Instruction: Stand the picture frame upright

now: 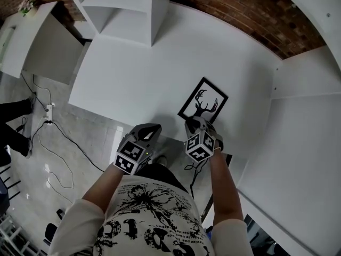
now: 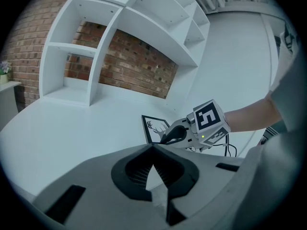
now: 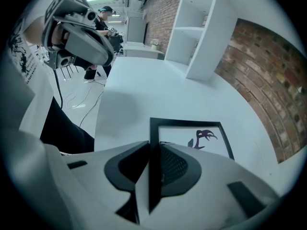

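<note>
The picture frame, black-edged with a deer silhouette on white, lies on the white table close to its front edge. My right gripper points steeply down at the frame's near corner. In the right gripper view the frame's black edge runs in between the pads, and the right gripper is shut on it. My left gripper hovers just to the left, over the table's front edge, shut with nothing in it. The left gripper view shows the frame with the right gripper on it.
A white shelf unit stands at the back of the table against a brick wall. A second white surface adjoins on the right. Cables trail on the floor at the left. A person stands far off.
</note>
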Motion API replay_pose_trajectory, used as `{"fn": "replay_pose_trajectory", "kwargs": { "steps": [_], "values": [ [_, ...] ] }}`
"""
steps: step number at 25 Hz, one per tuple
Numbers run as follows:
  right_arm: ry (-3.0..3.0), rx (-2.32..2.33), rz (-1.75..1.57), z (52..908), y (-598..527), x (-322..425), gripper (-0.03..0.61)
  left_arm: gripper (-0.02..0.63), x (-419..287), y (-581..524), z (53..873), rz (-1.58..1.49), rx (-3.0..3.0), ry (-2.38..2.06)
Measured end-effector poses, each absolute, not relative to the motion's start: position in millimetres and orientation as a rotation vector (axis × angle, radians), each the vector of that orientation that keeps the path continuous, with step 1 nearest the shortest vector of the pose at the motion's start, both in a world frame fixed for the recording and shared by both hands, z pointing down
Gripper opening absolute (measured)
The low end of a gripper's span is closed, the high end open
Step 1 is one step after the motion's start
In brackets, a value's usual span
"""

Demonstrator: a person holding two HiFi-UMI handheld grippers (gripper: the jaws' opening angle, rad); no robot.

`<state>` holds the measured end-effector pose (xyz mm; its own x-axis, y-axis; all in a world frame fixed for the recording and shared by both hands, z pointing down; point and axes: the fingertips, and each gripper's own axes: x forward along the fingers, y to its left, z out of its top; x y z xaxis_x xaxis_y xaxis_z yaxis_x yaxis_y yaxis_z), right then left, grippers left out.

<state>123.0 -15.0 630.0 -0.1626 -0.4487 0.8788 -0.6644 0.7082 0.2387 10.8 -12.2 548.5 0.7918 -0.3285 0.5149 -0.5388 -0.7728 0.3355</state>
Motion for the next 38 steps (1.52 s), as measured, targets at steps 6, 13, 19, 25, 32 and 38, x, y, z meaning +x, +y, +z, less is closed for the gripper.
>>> {"fn": "replay_pose_trajectory", "kwargs": {
  "steps": [6,13,19,25,32,38],
  "values": [
    [-1.815,0.836,0.220,631,4,117,0.077,0.011,10,3,551,0.622,2.496,-0.646],
    [-1.835,0.789,0.206,631,22,109,0.077,0.011,9,9,552,0.627,2.500,-0.673],
    [-1.851,0.756,0.187,631,39,104,0.077,0.011,5,23,566,0.674,2.465,-0.680],
    [-1.867,0.692,0.175,629,61,96,0.075,0.011,5,42,570,0.702,2.449,-0.646],
    [-1.871,0.633,0.152,630,81,90,0.075,0.011,8,59,579,0.717,2.421,-0.640],
    [-1.883,0.580,0.137,629,101,83,0.075,0.012,9,69,588,0.728,2.395,-0.627]
  ]
}}
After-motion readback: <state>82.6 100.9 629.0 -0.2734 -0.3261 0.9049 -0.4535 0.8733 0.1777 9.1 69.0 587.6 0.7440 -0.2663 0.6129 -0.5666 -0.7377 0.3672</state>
